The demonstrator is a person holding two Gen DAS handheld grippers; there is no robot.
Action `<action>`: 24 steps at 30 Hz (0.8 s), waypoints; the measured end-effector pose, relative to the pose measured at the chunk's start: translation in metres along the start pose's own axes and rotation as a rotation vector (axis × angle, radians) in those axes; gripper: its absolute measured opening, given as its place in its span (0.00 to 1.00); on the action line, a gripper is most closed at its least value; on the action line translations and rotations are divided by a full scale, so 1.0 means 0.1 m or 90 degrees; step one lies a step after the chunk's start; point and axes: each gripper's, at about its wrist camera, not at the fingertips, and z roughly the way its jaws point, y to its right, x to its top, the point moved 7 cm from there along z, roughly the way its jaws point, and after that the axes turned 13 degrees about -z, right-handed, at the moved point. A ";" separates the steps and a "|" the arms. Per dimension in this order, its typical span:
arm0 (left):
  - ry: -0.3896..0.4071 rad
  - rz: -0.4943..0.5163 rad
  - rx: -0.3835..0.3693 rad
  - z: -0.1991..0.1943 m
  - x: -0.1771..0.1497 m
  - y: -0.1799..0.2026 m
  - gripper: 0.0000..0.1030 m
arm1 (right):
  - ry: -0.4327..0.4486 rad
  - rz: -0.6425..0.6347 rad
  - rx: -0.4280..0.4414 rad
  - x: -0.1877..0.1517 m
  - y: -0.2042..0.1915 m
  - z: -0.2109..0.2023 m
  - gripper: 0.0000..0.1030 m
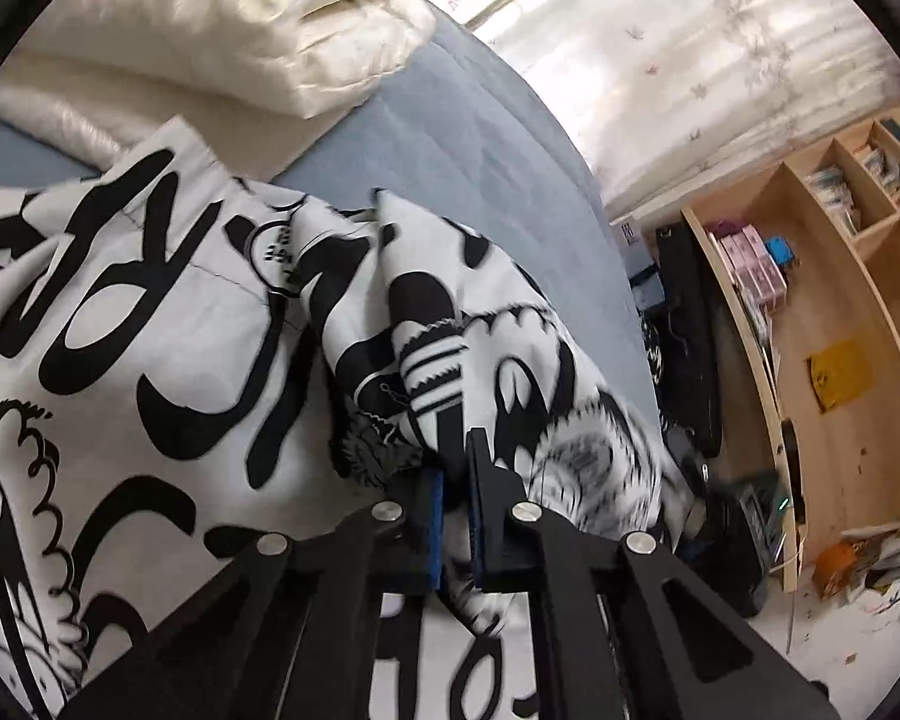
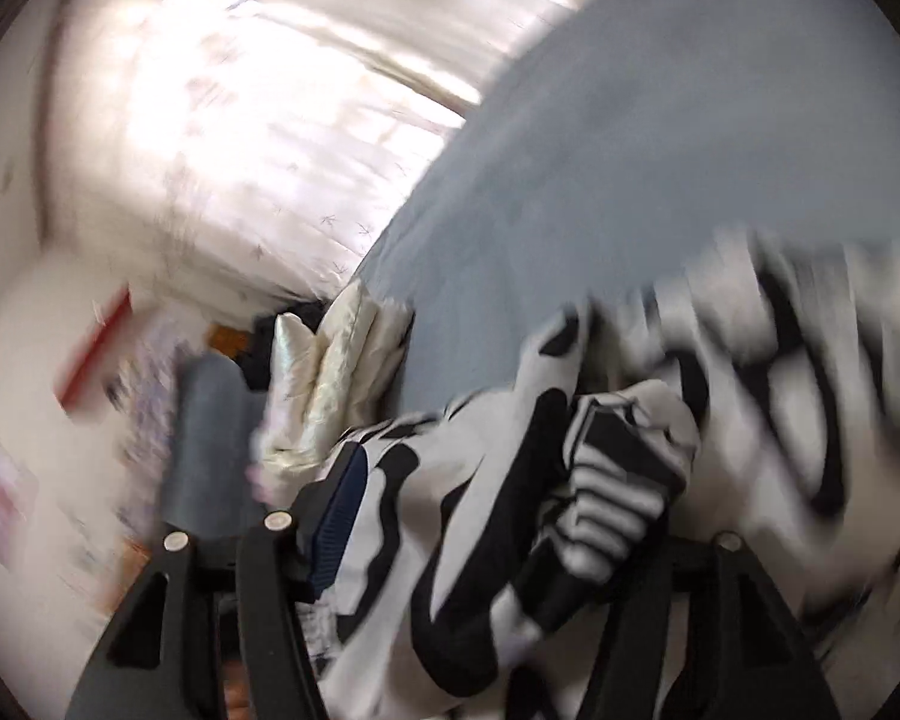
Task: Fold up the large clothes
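right view blurred | garment (image 2: 480, 510) hides right jaws – grip unclear

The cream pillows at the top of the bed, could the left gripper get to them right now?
Probably not yet. The left gripper is shut on the black-and-white garment, and the pillows lie beyond it across the blue bed.
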 end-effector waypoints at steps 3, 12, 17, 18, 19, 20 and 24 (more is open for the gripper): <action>0.002 0.037 0.017 -0.07 -0.11 0.18 0.03 | 0.037 -0.192 -0.069 0.23 -0.25 -0.13 0.48; -0.057 0.063 0.075 -0.02 -0.43 -0.27 0.07 | -0.126 -0.073 -0.040 -0.57 0.18 -0.26 0.48; -0.056 0.029 0.026 0.05 -0.41 -0.41 0.56 | -0.104 -0.007 0.026 -0.88 0.08 -0.38 0.48; -0.052 0.023 0.018 0.04 -0.39 -0.42 0.60 | -0.097 -0.007 0.033 -0.89 0.03 -0.37 0.48; -0.048 0.018 0.013 0.05 -0.38 -0.42 0.64 | -0.090 -0.011 0.039 -0.89 -0.01 -0.36 0.46; -0.041 0.012 0.009 0.08 -0.36 -0.39 0.64 | -0.087 -0.014 0.045 -0.89 -0.07 -0.34 0.30; -0.040 -0.020 -0.008 0.27 -0.33 -0.25 0.01 | -0.073 0.009 0.064 -0.87 -0.23 -0.30 0.02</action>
